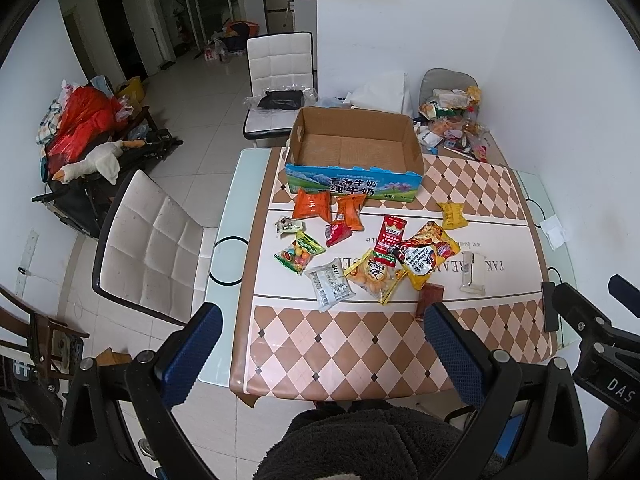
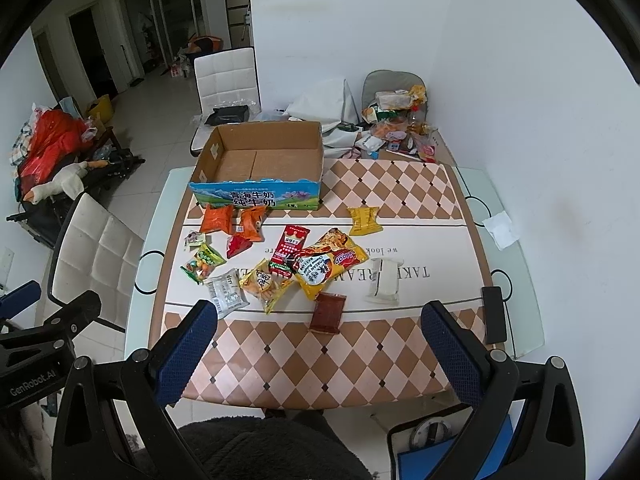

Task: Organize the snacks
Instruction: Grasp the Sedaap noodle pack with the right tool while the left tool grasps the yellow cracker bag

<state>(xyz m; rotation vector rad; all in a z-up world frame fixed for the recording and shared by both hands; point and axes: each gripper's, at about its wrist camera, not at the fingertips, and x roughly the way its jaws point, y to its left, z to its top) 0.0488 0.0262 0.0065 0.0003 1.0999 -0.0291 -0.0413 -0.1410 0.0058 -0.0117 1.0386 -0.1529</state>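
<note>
Nothing is sorted yet: your open cardboard box with the blue printed front (image 1: 354, 148) sits empty at the far side of the desk (image 1: 340, 344), and every snack packet lies loose in front of it, from the two orange packets (image 1: 312, 205) to the brown sachet (image 2: 328, 312). Your left gripper (image 1: 320, 350) and right gripper (image 2: 318, 344) both hover spread wide, holding nothing.
</note>
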